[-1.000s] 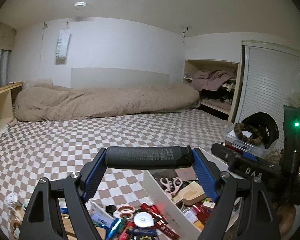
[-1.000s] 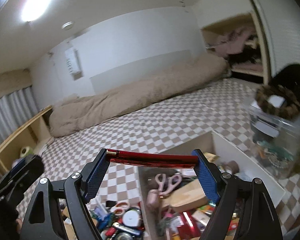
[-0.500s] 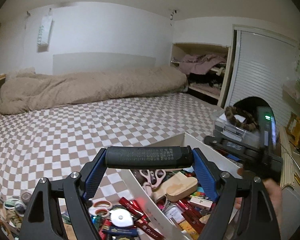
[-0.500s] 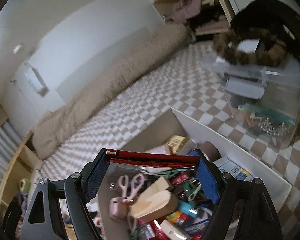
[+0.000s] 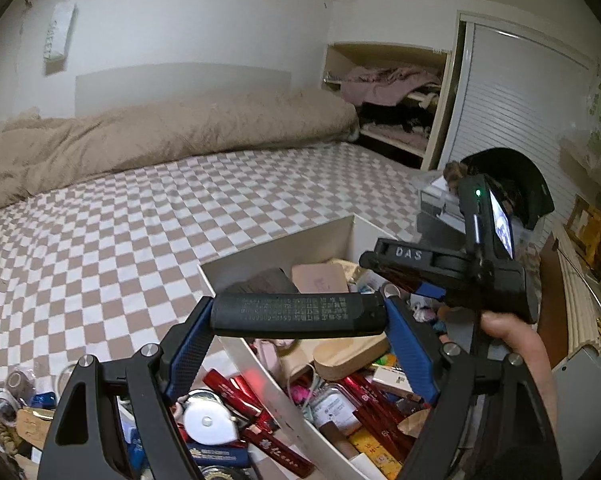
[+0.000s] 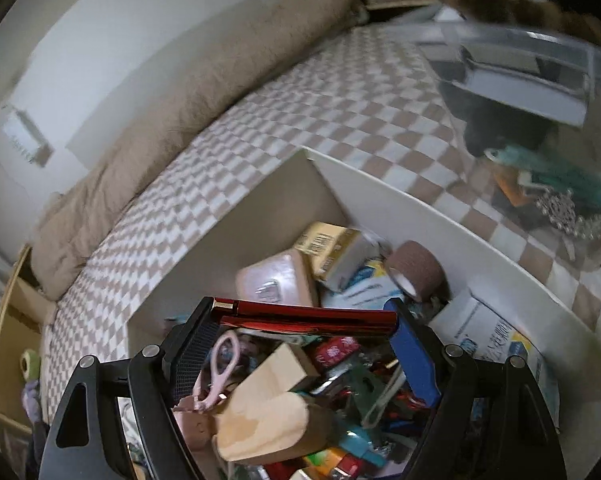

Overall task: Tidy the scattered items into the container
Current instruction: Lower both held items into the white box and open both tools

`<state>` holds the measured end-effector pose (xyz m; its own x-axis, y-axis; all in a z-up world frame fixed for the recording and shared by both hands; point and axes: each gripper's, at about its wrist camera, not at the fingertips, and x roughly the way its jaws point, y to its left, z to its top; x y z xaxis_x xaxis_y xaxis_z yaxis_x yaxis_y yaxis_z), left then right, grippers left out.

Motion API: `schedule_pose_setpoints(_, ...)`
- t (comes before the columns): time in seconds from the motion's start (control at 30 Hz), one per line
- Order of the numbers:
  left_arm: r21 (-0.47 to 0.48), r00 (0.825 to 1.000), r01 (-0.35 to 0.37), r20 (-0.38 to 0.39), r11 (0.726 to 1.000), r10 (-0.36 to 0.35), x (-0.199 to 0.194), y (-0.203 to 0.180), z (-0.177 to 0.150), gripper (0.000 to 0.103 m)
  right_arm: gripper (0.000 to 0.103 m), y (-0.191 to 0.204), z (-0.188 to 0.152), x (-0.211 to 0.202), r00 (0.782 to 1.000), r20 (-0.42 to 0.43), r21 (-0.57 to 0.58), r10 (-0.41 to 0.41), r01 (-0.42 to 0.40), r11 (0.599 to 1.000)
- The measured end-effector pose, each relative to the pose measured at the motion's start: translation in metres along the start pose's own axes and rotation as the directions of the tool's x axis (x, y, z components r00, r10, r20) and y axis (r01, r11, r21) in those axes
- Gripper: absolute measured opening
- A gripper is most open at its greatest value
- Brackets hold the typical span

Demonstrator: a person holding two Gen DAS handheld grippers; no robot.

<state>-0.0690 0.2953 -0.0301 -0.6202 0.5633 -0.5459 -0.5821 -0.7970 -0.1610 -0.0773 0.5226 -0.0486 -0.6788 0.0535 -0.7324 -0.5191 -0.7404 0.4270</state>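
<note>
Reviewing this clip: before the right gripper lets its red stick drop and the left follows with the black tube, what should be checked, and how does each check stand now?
1. Red stick over the white container: ok; the right wrist view shows the box contents directly beneath it.
2. Right gripper releasing: ok; its fingers are opening, with the stick still spanning them.
3. Black tube secure in the left gripper: ok; it is clamped end to end.
4. Black tube past the container's near wall: cannot tell; it hangs about over the wall.
5. Room for both: ok; the far end near the brown tape roll is less heaped.
</note>
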Motion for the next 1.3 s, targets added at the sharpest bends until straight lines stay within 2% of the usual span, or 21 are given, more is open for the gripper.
schedule_pose_setpoints(0.1,-0.010,0.999,0.021,-0.030,1.000,-0.021,0.007,-0.002,-0.002,0.084,0.097,-0.004,0.000,-0.002,1.000,0.005,0.010,0.027,-0.027,1.000)
schedule_pose_setpoints(0.27,-0.025,0.996,0.053,-0.072,0.998,-0.054,0.016,-0.006,-0.001,0.084,0.097,-0.006,0.001,-0.013,0.999,0.021,0.021,0.047,-0.047,0.999)
schedule_pose_setpoints(0.47,-0.081,0.987,0.093,-0.121,0.992,-0.102,0.036,-0.007,0.003,0.084,0.097,-0.014,0.003,-0.049,0.991,0.098,0.029,0.091,-0.094,0.995)
schedule_pose_setpoints(0.67,-0.112,0.974,0.128,-0.174,0.985,-0.147,0.065,-0.015,0.012,0.084,0.098,-0.022,0.002,-0.074,0.986,0.146,0.000,0.077,-0.078,0.997)
schedule_pose_setpoints(0.87,-0.069,0.965,0.114,-0.230,0.991,-0.127,0.092,-0.033,0.018,0.083,0.098,-0.032,0.001,-0.081,0.985,0.156,-0.003,0.073,-0.074,0.997)
schedule_pose_setpoints(1.07,-0.061,0.939,0.103,-0.323,0.993,-0.117,0.132,-0.046,0.019,0.083,0.098,-0.041,-0.001,-0.084,0.985,0.161,0.006,0.061,-0.062,0.998)
schedule_pose_setpoints(1.3,0.027,0.904,0.056,-0.425,0.998,-0.039,0.173,-0.066,0.018,0.083,0.098,-0.047,-0.001,-0.087,0.983,0.164,0.027,0.082,-0.087,0.996)
